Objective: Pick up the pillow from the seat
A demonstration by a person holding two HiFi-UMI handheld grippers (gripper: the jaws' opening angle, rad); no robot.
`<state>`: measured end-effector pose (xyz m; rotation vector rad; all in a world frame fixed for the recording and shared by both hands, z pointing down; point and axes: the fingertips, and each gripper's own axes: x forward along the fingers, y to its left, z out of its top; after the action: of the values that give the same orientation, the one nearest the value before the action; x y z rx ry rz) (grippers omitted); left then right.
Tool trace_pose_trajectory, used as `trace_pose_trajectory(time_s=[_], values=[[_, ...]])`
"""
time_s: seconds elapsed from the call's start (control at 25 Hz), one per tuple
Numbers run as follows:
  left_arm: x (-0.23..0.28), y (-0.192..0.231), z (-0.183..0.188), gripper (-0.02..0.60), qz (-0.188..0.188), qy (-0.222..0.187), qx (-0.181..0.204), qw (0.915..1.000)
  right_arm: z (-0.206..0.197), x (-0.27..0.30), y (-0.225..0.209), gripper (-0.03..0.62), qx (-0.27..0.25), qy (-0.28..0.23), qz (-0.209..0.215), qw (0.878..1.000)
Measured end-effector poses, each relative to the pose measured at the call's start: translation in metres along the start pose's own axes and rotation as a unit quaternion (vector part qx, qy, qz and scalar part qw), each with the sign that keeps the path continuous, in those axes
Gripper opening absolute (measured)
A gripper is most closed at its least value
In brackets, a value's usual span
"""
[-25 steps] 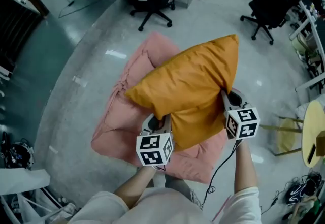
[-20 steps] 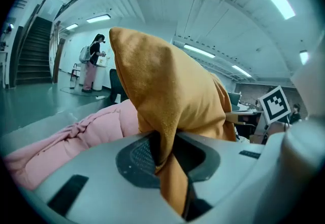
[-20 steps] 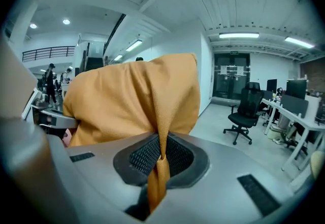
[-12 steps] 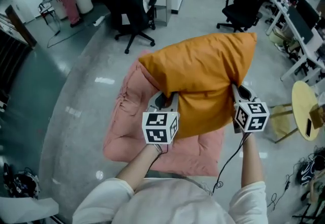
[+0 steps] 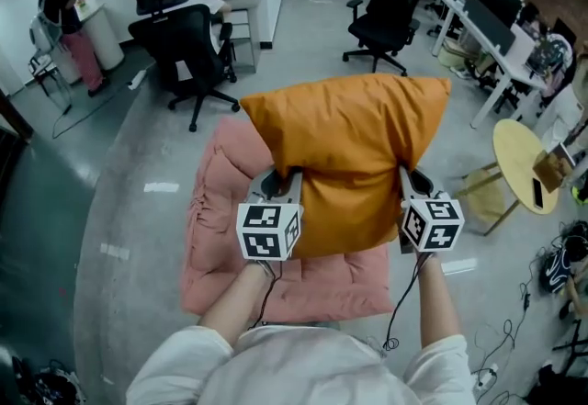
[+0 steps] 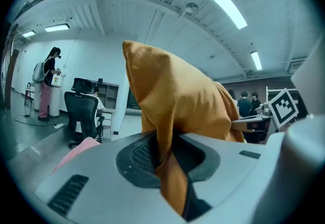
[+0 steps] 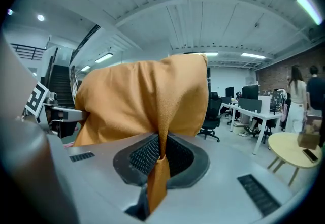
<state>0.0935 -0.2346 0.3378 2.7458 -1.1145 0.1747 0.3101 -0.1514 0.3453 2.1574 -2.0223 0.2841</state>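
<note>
Pinching bunched fabric at the pillow's (image 5: 349, 141) near edge in left tongs (image 5: 283, 179) and right tongs (image 5: 408, 179), above the seat (image 5: 219, 215); probably light, soft, floppy.

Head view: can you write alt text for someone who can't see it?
Seen from above, a person holds an orange pillow up over a pink seat cushion, the left gripper and right gripper each clamped on its near edge. Around them stand office chairs, desks and a round yellow table on the grey floor.
</note>
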Motion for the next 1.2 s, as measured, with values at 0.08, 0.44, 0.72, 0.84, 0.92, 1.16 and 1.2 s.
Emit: trace_pose_trajectory(time_s=[0.08,0.44,0.72,0.84,0.92,1.16,1.2], values=[[0.000,-0.006,-0.004,0.077,-0.010,0.005,0.003,0.9999,-0.007,-0.008,-0.003,0.038,0.010,0.002,-0.011,1.000],[-0.014,-0.018,-0.023,0.078,-0.069,0.022,-0.001,0.9974,-0.023,-0.047,0.004,0.038,0.020,0.008,-0.068,0.997],[-0.031,-0.052,-0.040,0.078,-0.141,0.034,-0.003,0.9894,-0.037,-0.103,0.000,0.038,0.025,0.006,-0.140,0.990],[-0.043,-0.072,-0.046,0.080,-0.161,0.043,-0.003,0.9861,-0.047,-0.129,-0.004,0.038,0.029,0.014,-0.158,0.987],[-0.050,-0.087,-0.047,0.080,-0.170,0.045,0.000,0.9844,-0.052,-0.147,-0.009,0.038,0.034,0.016,-0.165,0.986],[-0.081,-0.155,-0.056,0.080,-0.196,0.044,0.013,0.9795,-0.077,-0.225,-0.030,0.038,0.054,0.002,-0.191,0.980],[-0.088,-0.169,-0.061,0.080,-0.197,0.044,0.015,0.9792,-0.082,-0.242,-0.035,0.038,0.057,-0.001,-0.194,0.979]])
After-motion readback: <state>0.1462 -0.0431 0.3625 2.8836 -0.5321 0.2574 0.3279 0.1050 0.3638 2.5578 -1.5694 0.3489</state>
